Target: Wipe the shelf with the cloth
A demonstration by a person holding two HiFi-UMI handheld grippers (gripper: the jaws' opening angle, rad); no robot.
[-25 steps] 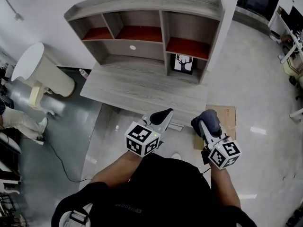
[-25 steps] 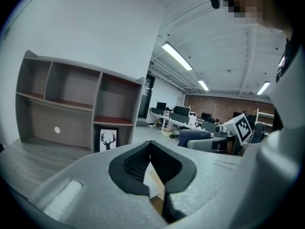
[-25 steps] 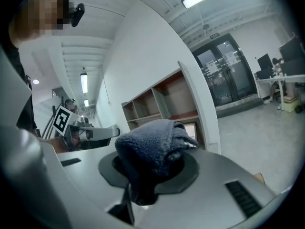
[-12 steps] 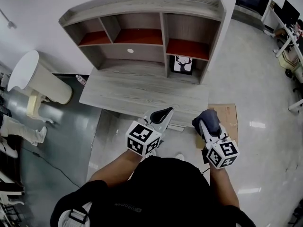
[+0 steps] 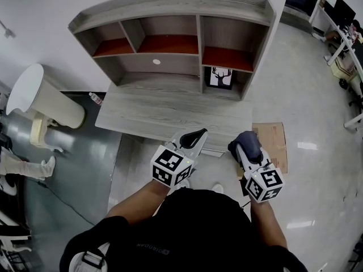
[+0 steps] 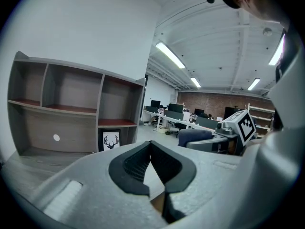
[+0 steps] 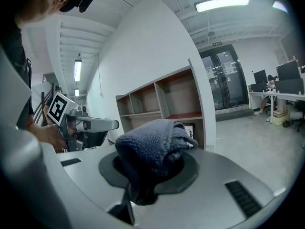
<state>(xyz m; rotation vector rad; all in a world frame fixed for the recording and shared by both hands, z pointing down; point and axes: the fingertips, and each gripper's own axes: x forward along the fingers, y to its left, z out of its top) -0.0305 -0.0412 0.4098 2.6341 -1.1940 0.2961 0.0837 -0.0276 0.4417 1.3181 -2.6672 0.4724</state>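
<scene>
Two grippers face the shelf [image 5: 170,67] at 12 o'clock: right gripper [image 5: 247,147] clamps a dark blue cloth [image 7: 153,144]; left gripper [image 5: 194,134], at 9 o'clock, closed on nothing.

Grey shelf unit [image 5: 170,5] shows matt wood grain, dark blue cloth [image 7: 151,146] looks nubbly, pale floor [image 5: 309,106] gleams glossy.

Not much to read here tbh. The black shirt [image 5: 193,220] at the bottom of the head view has a small line of pale print, too tiny to make out. The cubes on the left gripper [image 5: 194,135] and right gripper [image 5: 246,146] only carry black-and-white square code patterns, no letters or numbers. The framed print [image 5: 219,77] in the lower right nook of the shelf [image 5: 170,4] is a deer-head drawing, no words. The small sign [image 7: 217,44] above the glass doors [image 7: 228,80] is unreadable.
</scene>
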